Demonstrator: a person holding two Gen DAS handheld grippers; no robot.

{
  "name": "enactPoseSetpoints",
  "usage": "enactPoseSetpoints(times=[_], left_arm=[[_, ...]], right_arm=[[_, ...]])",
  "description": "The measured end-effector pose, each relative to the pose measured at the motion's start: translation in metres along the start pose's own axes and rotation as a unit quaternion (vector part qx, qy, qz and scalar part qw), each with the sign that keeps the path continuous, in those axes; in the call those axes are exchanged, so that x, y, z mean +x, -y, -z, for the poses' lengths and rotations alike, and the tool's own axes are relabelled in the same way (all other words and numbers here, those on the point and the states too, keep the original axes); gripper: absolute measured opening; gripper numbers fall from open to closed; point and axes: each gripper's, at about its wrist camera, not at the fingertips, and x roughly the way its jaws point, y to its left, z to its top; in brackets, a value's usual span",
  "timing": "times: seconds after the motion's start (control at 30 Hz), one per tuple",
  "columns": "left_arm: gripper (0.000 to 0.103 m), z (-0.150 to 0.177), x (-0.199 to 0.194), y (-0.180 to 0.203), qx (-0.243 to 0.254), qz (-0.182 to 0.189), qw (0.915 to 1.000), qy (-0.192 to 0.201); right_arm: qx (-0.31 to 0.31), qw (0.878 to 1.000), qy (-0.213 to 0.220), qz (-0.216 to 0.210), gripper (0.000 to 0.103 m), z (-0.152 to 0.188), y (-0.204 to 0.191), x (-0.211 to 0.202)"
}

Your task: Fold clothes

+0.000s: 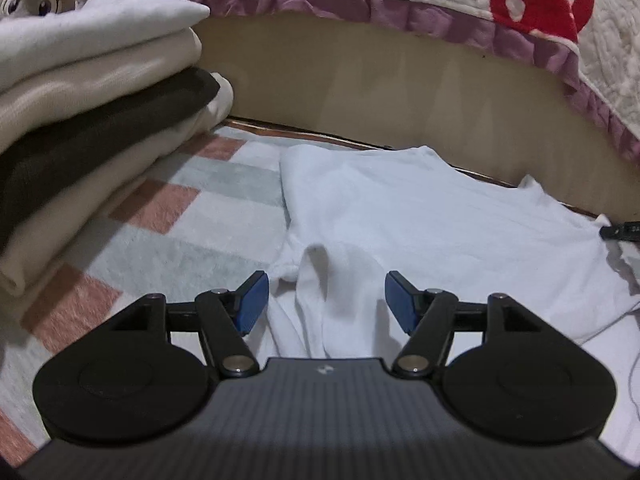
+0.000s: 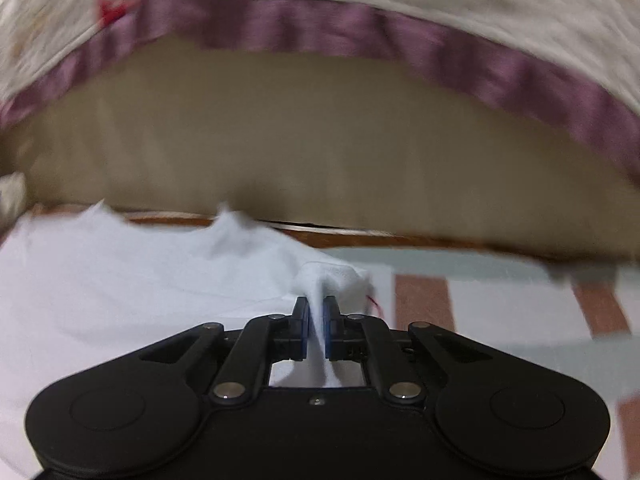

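Observation:
A white garment lies spread on a checked blanket of pink and pale blue squares. My left gripper stands open over its near edge, and a raised fold of the cloth lies between the blue pads without being pinched. In the right wrist view the same white garment fills the left half. My right gripper is shut on a pinched-up edge of it, close to the garment's right border.
A stack of folded clothes, cream and white with one dark brown piece, stands at the left. A beige bed side rises behind, with a quilted cover and purple frill hanging over it. A dark object shows at the right edge.

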Motion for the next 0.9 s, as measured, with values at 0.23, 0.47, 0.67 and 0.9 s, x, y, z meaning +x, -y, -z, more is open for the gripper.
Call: enactPoseSetpoints(times=[0.23,0.47,0.67,0.9], left_arm=[[0.064,0.009,0.014,0.021,0.051,0.014,0.9982,-0.030],[0.002,-0.007,-0.013,0.054,0.124,-0.002,0.9909,0.051],[0.002,-0.044,-0.008,0.075,0.154,-0.015,0.9830,0.100],[0.003,-0.054,0.048,0.064,0.164,-0.029,0.9860,-0.002]], right_arm=[[0.105,0.994,-0.001,-0.020,0.007,0.006,0.023,0.004],[0.035,0.997,0.054,-0.044,0.007,0.010,0.022,-0.019],[0.073,0.995,0.051,-0.053,0.007,0.011,0.040,-0.009],[0.140,0.989,0.039,-0.010,0.006,0.021,0.054,0.006]])
